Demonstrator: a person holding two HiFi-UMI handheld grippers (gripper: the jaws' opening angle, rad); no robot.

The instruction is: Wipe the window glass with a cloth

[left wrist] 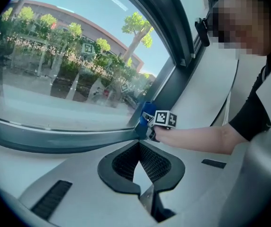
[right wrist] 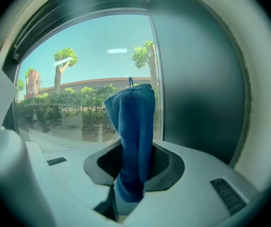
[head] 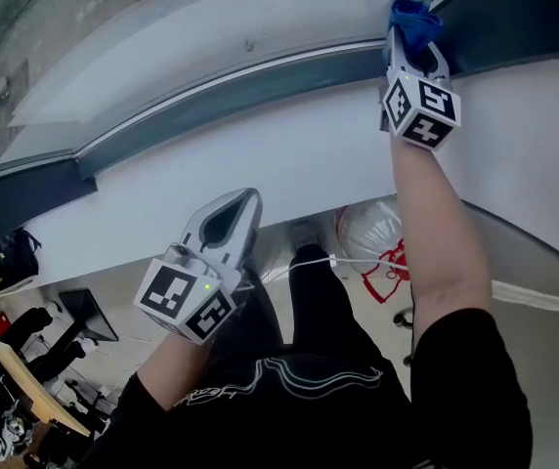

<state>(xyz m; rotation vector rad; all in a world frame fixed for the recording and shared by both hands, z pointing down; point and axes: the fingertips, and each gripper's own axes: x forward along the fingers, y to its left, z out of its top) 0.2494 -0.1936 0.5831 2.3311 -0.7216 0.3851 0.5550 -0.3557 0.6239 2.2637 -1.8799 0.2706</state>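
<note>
While right gripper (head: 414,47) clamps blue cloth (right wrist: 133,122) at glass (right wrist: 78,79) right edge | left gripper (left wrist: 139,148) closed, empty, away from glass

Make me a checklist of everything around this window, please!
Surface: white sill under a dark window frame.
Job's things: blue cloth held by the lower right corner of the window glass.
Clutter: clear bag with red print on the floor below.
Grippers: right gripper shut on the cloth; left gripper shut, empty, back from the glass.
Cables: white cord below the sill.
Surroundings: trees and a low building outside.
</note>
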